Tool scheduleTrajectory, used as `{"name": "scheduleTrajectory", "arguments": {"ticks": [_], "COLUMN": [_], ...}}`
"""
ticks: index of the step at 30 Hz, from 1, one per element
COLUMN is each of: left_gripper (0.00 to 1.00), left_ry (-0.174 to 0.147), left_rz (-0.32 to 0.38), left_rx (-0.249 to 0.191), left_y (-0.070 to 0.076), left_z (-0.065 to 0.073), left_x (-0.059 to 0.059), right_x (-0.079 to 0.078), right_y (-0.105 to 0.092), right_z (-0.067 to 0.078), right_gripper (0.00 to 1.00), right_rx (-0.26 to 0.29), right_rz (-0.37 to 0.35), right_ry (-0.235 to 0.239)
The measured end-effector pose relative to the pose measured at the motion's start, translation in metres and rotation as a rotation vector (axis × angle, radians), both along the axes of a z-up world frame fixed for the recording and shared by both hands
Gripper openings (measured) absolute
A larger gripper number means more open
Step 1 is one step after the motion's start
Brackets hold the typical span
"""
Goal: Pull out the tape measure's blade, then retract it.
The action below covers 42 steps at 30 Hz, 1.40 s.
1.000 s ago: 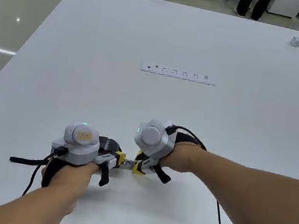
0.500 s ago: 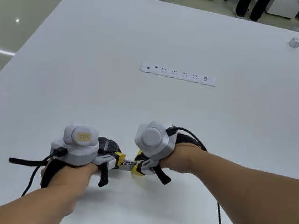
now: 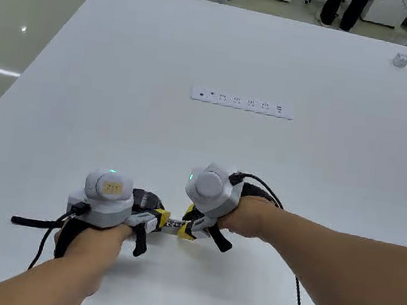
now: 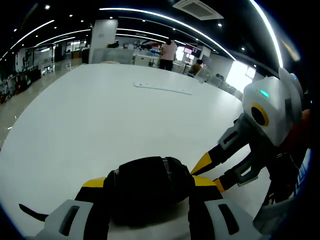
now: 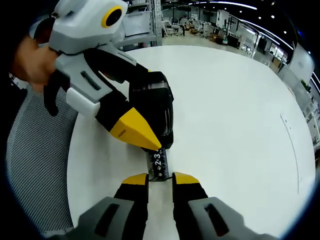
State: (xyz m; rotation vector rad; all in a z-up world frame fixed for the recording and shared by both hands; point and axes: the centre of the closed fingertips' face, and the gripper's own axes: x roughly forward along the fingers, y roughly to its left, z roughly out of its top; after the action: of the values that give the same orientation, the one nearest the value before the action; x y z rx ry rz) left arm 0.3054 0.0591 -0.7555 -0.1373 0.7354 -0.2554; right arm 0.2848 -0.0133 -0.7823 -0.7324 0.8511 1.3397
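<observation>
The left tool (image 4: 149, 184) is clamped around a black, rounded tape measure (image 4: 150, 195) resting on the white counter (image 3: 204, 39), close to the person. A short, dark, numbered blade (image 5: 158, 161) runs straight from it to the right tool (image 5: 161, 179), whose yellow-tipped jaws pinch its end. Extending it likely means drawing the right tool directly away, along the blade.

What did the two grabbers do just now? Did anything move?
Nothing has visibly moved. The left gripper stays clamped on the tape measure, the right gripper stays pinched on the blade, and the same short bit of blade shows between them.
</observation>
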Motion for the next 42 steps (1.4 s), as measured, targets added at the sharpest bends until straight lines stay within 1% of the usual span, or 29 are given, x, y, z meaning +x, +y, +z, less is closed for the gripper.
{"name": "scheduleTrajectory", "arguments": {"ticks": [6, 8, 13, 23, 28, 36, 42], "left_gripper": [0.60, 0.60, 0.60, 0.60, 0.60, 0.60, 0.60], "left_ry": [-0.001, 0.001, 0.003, 0.002, 0.003, 0.002, 0.004], "left_rz": [-0.002, 0.003, 0.006, 0.004, 0.000, 0.000, 0.004], "left_rx": [-0.018, -0.023, -0.029, -0.033, -0.035, -0.038, -0.042], "left_y": [0.000, 0.000, 0.000, 0.001, 0.001, 0.002, 0.002], "left_z": [0.001, 0.001, 0.001, 0.001, 0.001, 0.001, 0.001], "left_x": [0.000, 0.000, 0.000, 0.000, 0.000, 0.000, 0.000], "right_x": [-0.001, 0.000, 0.001, 0.001, 0.000, 0.000, 0.000], "right_y": [0.011, 0.015, 0.017, 0.021, 0.025, 0.029, 0.031], "right_z": [0.001, 0.003, 0.003, 0.003, 0.004, 0.004, 0.004], "right_gripper": [0.17, 0.16, 0.14, 0.14, 0.13, 0.13, 0.14], "right_rx": [0.038, 0.049, 0.056, 0.070, 0.084, 0.096, 0.106], "right_rz": [-0.002, -0.007, 0.003, -0.010, 0.031, 0.040, 0.031], "right_ry": [-0.013, -0.010, -0.015, -0.013, -0.034, -0.031, -0.027]}}
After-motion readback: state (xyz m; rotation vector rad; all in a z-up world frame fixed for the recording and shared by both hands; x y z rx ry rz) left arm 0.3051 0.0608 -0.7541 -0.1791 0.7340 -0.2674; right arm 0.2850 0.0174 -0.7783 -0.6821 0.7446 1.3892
